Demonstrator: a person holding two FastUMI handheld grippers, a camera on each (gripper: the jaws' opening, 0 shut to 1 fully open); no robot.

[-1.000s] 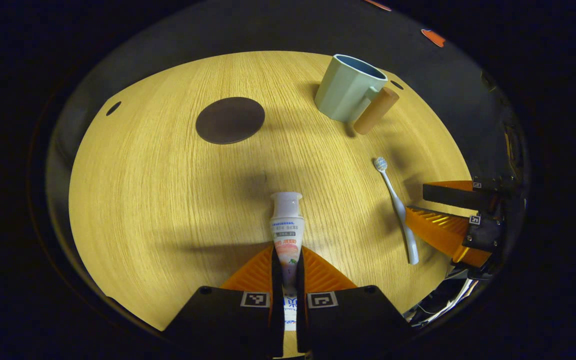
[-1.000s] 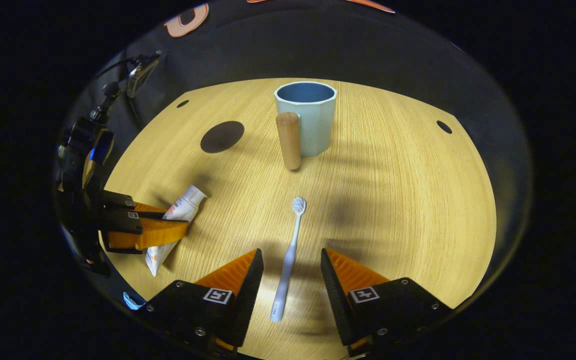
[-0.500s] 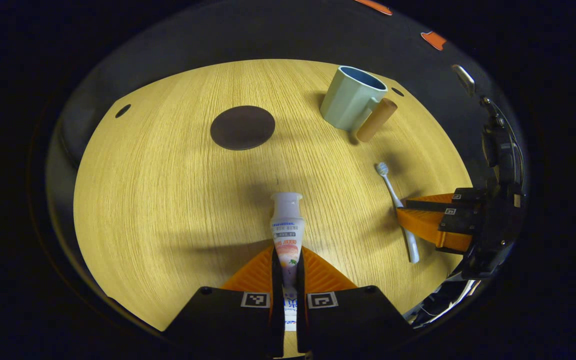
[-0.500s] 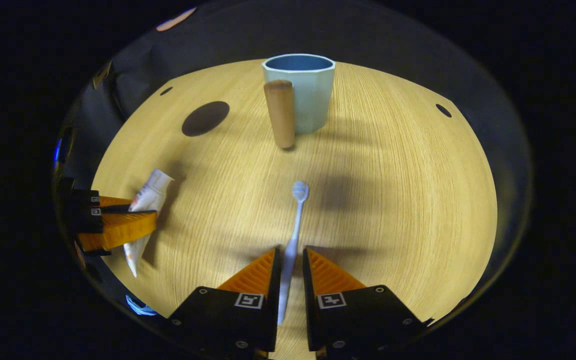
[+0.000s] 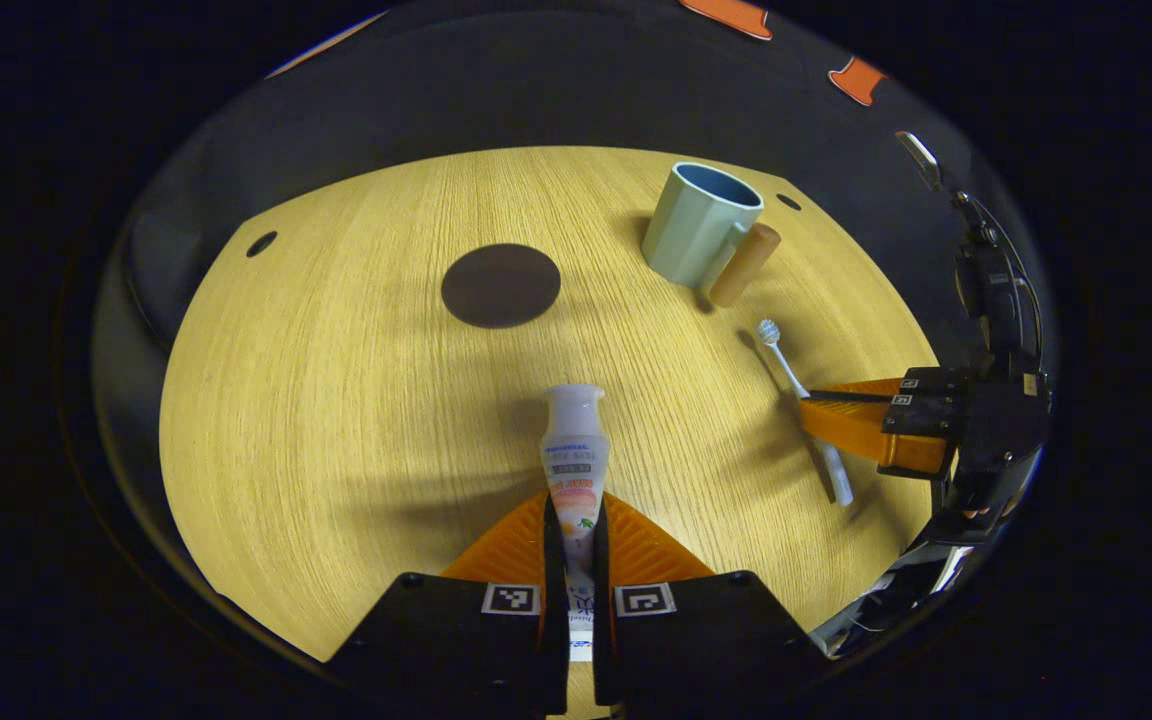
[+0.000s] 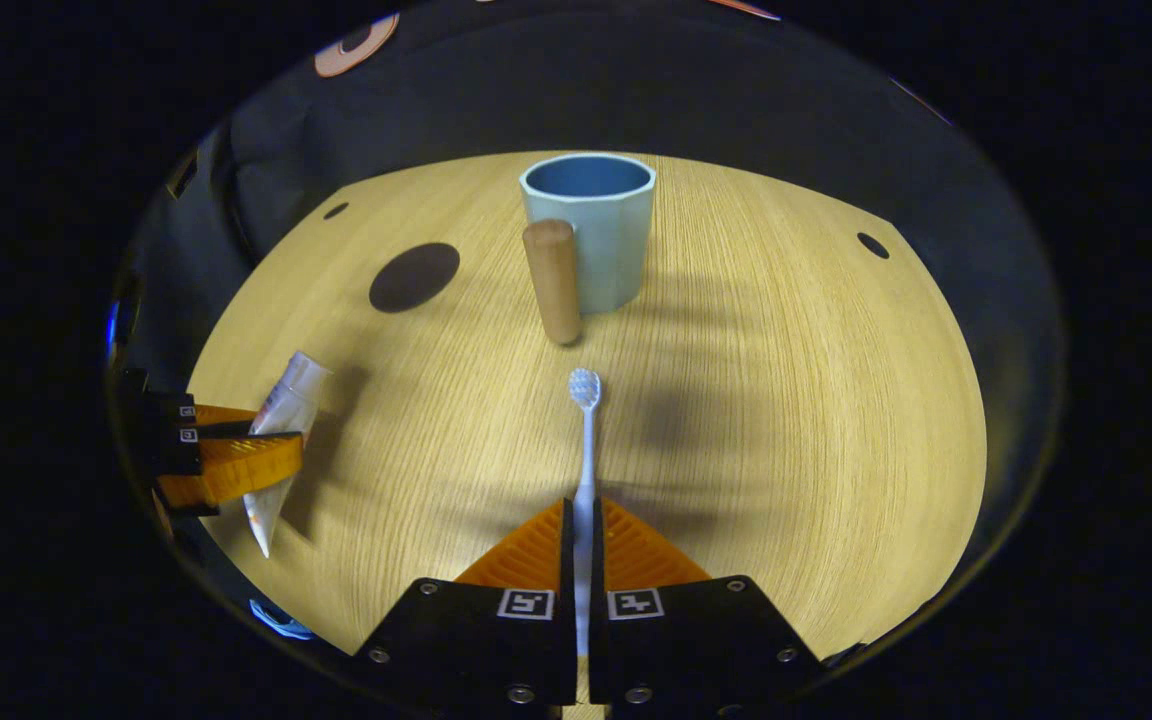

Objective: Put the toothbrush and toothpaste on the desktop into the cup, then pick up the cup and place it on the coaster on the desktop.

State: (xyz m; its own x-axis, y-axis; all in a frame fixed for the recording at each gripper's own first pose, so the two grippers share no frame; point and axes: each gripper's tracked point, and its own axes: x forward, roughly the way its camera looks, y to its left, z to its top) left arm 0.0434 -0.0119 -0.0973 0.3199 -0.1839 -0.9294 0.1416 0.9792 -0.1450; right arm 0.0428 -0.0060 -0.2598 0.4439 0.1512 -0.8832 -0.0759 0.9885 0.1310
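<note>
In the left gripper view my left gripper (image 5: 574, 520) is shut on a white toothpaste tube (image 5: 573, 450), cap pointing forward over the wooden table (image 5: 336, 400). In the right gripper view my right gripper (image 6: 583, 520) is shut on the handle of a white toothbrush (image 6: 586, 440), bristle head forward. A pale green cup (image 6: 591, 235) with a wooden handle (image 6: 551, 282) stands upright ahead of it, also seen as the cup (image 5: 698, 225) at the far right. A dark round coaster (image 5: 500, 285) lies left of the cup; the coaster (image 6: 414, 277) lies bare. The right gripper (image 5: 836, 420) holds the toothbrush (image 5: 796, 385), and the left gripper (image 6: 236, 460) holds the tube (image 6: 281, 425).
The table's rounded edge runs near both grippers, with small dark holes (image 5: 260, 243) near its far corners. Black cloth wall stands behind the table. A hand-held rig with cables (image 5: 986, 300) rises at the right of the left gripper view.
My right gripper went from open around the toothbrush to shut on its handle and raised it. The left gripper, still shut on the toothpaste, drew back and lifted slightly.
</note>
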